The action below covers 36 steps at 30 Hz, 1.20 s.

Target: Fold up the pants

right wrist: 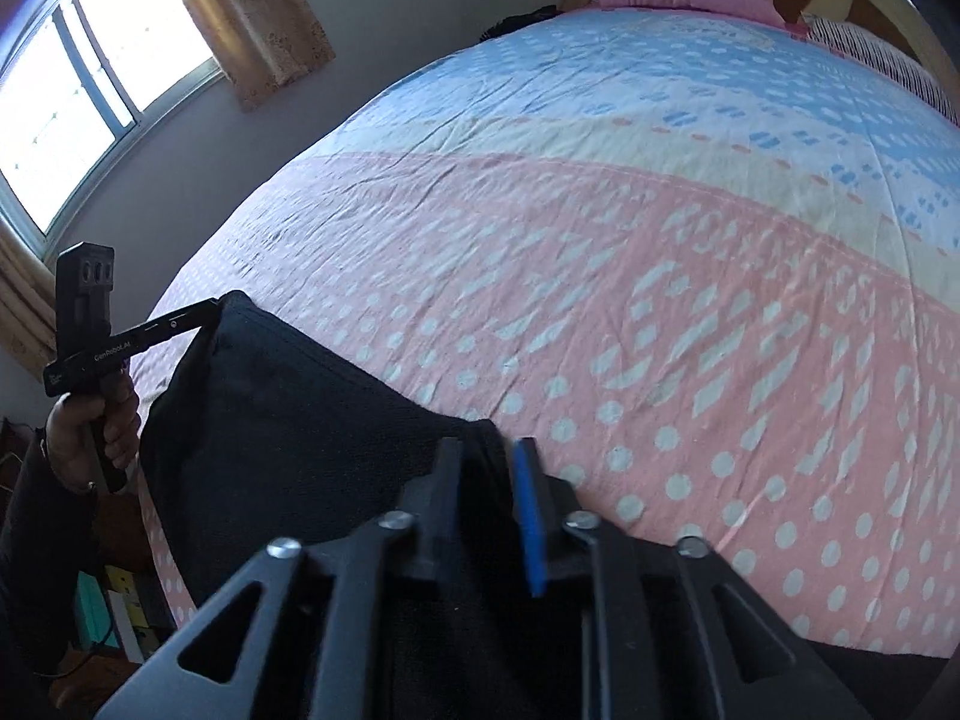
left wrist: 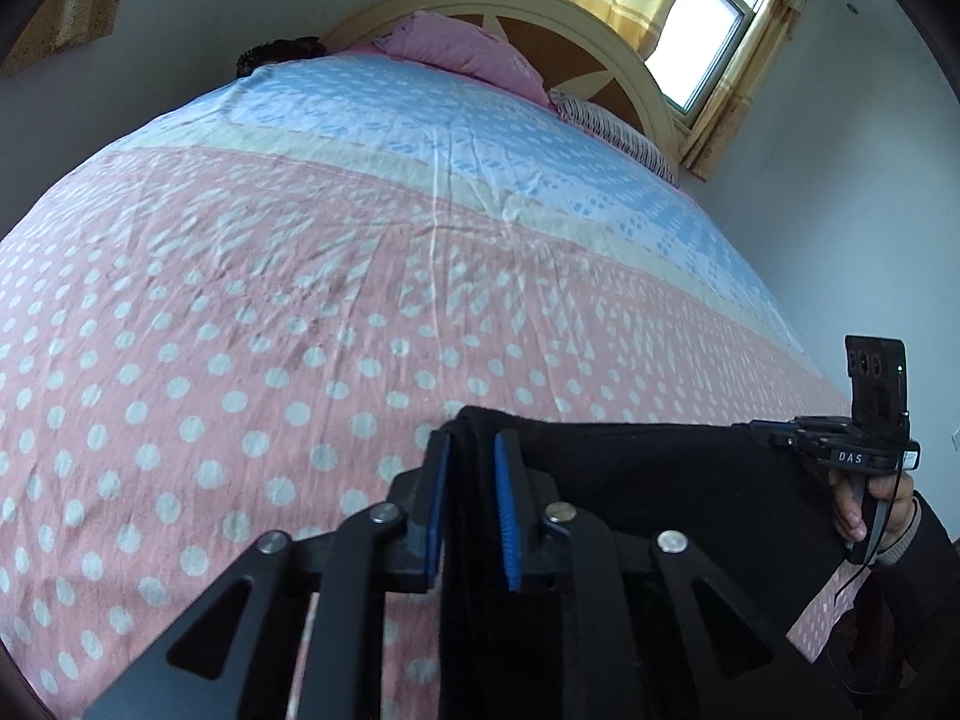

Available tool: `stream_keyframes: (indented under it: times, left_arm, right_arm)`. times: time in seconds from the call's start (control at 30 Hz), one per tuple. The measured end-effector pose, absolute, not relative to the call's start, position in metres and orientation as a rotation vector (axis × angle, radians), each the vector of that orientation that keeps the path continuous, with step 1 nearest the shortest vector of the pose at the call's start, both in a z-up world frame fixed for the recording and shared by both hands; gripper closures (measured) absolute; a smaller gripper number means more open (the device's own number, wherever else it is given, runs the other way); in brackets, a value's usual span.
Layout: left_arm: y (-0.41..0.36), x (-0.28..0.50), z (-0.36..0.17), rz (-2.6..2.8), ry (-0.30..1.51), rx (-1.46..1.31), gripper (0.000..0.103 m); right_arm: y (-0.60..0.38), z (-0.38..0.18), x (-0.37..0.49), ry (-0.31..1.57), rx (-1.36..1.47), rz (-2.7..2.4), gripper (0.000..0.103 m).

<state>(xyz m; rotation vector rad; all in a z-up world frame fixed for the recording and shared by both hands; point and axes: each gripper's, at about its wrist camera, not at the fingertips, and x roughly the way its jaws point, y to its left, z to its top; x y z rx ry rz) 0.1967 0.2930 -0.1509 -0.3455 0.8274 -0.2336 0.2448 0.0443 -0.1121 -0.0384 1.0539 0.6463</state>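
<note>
A: How many garments?
B: One pair of black pants (left wrist: 648, 480), soft knit, lying at the bed's (left wrist: 300, 300) near edge.
A: The tongs?
B: Two; left tongs (left wrist: 471, 468) and right tongs (right wrist: 489, 474) both parted, cloth between, unpinched.

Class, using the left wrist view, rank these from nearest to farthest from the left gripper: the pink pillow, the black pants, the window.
1. black pants, between the left gripper jaws.
2. pink pillow, at the headboard end of the bed.
3. window, beyond the headboard, upper right.
</note>
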Motion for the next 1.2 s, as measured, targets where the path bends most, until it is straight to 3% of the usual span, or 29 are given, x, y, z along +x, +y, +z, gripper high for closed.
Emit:
stream_keyframes:
  times: [0.03,0.07,0.3,0.53,0.57,0.63,0.7,1.03,1.2]
  left_arm:
    - [0.296,0.191,-0.149,-0.221,0.82,-0.339,0.068]
    - [0.299,0.185,-0.147,-0.21,0.807,-0.328,0.066]
    - [0.309,0.135,-0.133,-0.188,0.716,-0.285,0.065]
    - [0.254,0.155,-0.145,-0.188,0.794,-0.059,0.063]
    - [0.249,0.162,-0.151,-0.15,0.829,-0.008,0.059]
    - [0.256,0.174,-0.154,-0.092,0.823,-0.03,0.032]
    - [0.271,0.187,-0.156,-0.07,0.853,-0.1,0.027]
    - [0.287,0.147,-0.132,0.003,0.767,-0.138,0.028]
    - [0.241,0.129,-0.098,-0.048,0.654,-0.018,0.028]
  right_arm:
    - [0.047,-0.106,0.241,1.029,-0.066,0.649,0.042]
    - [0.05,-0.101,0.237,1.008,-0.08,0.662,0.042]
    - [0.091,-0.077,0.194,0.947,-0.156,0.839,0.042]
    - [0.128,-0.112,0.172,1.011,-0.333,0.816,0.042]
    - [0.126,-0.12,0.176,1.01,-0.365,0.754,0.042]
    - [0.115,-0.124,0.184,1.015,-0.303,0.761,0.042]
    - [0.11,-0.122,0.187,1.009,-0.29,0.733,0.042]
    - [0.048,-0.102,0.162,0.933,-0.194,0.689,0.04]
    - [-0.028,-0.081,0.139,0.879,-0.121,0.59,0.04]
